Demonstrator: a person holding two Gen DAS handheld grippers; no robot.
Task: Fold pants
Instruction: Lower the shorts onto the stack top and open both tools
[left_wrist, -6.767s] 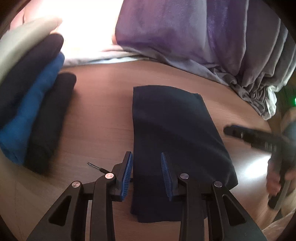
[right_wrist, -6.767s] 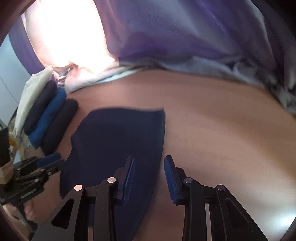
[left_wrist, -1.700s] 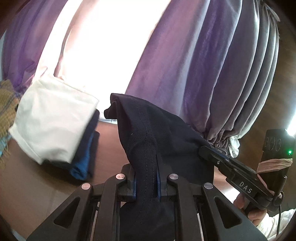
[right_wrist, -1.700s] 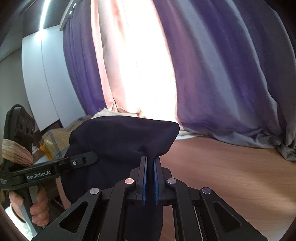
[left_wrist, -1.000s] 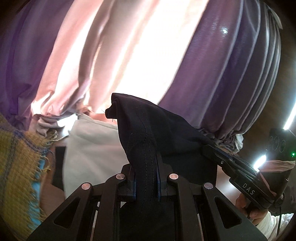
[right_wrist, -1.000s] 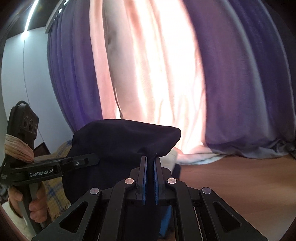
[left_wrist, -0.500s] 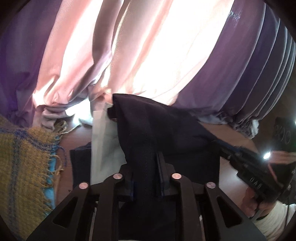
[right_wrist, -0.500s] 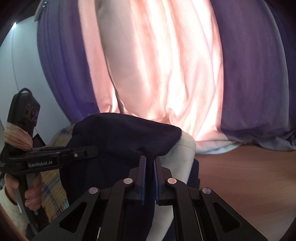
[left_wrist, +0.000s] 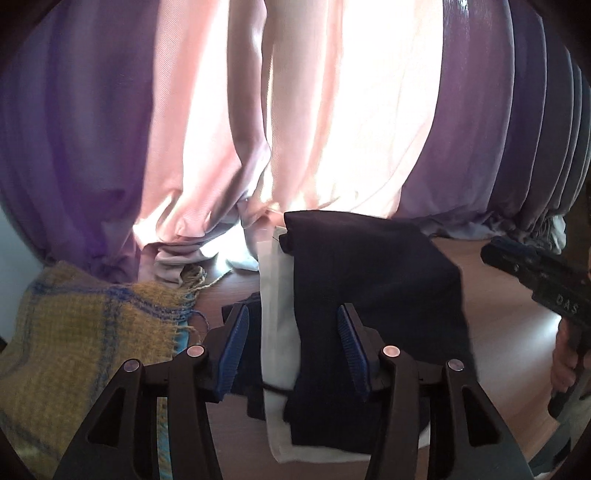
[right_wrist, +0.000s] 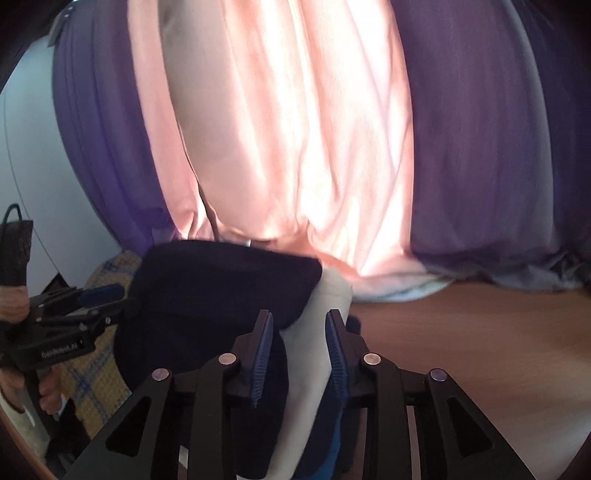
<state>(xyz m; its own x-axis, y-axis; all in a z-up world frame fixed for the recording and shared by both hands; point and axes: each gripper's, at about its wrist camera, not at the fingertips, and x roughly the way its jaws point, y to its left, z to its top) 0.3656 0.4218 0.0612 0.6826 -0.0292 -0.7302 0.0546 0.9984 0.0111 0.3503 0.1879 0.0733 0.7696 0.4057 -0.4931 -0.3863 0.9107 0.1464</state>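
The folded dark navy fabric pants (left_wrist: 373, 295) are being deposited on the stacked garments, both the left tongs (left_wrist: 293, 349) and right tongs (right_wrist: 297, 354) having just been opened and released.

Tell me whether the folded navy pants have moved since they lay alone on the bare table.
Yes. The navy pants have gone left, off the wooden table, onto the cream garment topping the stack. Both grippers' jaws have just been opening, releasing them.

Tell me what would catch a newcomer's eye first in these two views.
Probably the glowing pink curtain between purple drapes, filling the background. Next, the folded dark navy pants lying atop a cream folded garment on the wooden table. A mustard-yellow woven blanket with blue stripes lies at left.
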